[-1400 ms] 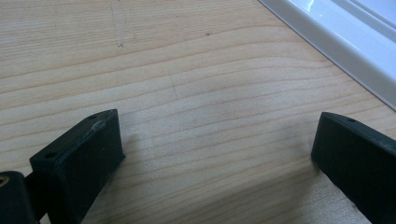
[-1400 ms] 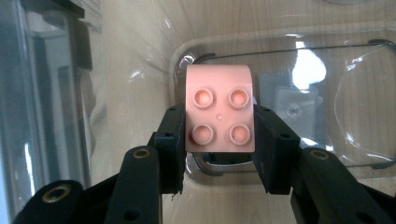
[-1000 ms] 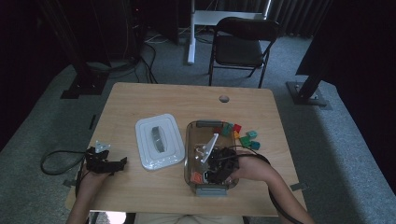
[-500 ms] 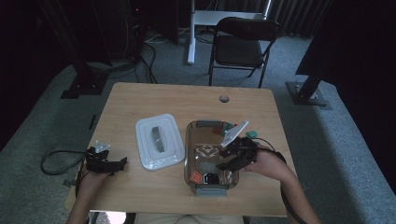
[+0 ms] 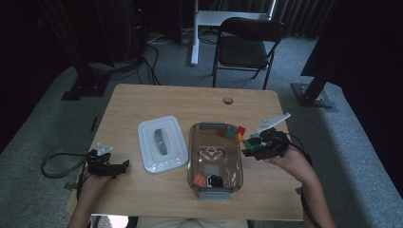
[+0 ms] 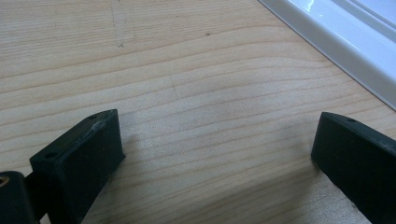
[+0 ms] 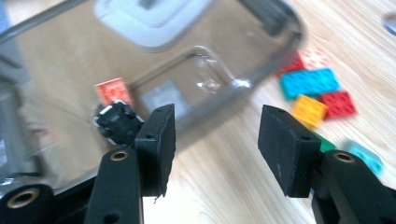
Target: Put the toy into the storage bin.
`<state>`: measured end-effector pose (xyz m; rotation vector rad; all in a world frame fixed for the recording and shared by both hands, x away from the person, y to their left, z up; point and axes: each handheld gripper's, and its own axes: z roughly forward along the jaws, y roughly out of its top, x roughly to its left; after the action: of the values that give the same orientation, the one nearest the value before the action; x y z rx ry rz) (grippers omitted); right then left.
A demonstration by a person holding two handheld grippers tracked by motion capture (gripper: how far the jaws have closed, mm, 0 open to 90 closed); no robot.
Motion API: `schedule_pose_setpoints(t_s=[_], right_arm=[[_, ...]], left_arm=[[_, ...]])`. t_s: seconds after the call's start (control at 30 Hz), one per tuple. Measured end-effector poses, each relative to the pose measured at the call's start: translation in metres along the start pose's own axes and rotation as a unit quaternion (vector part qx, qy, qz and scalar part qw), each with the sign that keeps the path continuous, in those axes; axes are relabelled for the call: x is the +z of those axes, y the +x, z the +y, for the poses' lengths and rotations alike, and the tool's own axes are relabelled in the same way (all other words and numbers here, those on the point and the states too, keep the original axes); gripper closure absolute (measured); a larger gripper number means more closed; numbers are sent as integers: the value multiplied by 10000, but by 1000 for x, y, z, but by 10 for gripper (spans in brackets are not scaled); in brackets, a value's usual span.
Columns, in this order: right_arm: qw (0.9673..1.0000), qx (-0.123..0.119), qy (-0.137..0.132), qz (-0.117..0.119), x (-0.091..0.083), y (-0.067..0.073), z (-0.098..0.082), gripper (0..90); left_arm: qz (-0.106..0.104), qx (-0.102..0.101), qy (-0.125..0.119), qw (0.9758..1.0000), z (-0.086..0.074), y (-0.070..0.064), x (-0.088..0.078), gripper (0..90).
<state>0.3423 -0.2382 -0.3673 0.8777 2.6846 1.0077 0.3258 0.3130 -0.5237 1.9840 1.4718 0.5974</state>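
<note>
The toy bricks (image 7: 312,95) lie in a loose heap on the table (image 5: 180,102), just beside the clear box (image 5: 199,137). They look light, hard and smooth, so they may skid; gripping one across its flat sides seems safest. The right gripper (image 7: 215,135) has just been opening, nothing between its jaws. The left gripper (image 6: 215,149), beyond the white lid (image 5: 160,142) from the box, rests spread and empty. Grey carpet surrounds the wooden table.
</note>
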Motion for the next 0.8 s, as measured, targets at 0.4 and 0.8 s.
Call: schedule_pose_setpoints(t_s=[0.4,0.8], right_arm=[[9905,1166,28,-729,9,-52,-36,460],[9690,2131,236,-1227,43,-79,-61,451]], left_arm=[[3,3,-4,10000,0,0,0,26],[4,3,-4,10000,0,0,0,26]])
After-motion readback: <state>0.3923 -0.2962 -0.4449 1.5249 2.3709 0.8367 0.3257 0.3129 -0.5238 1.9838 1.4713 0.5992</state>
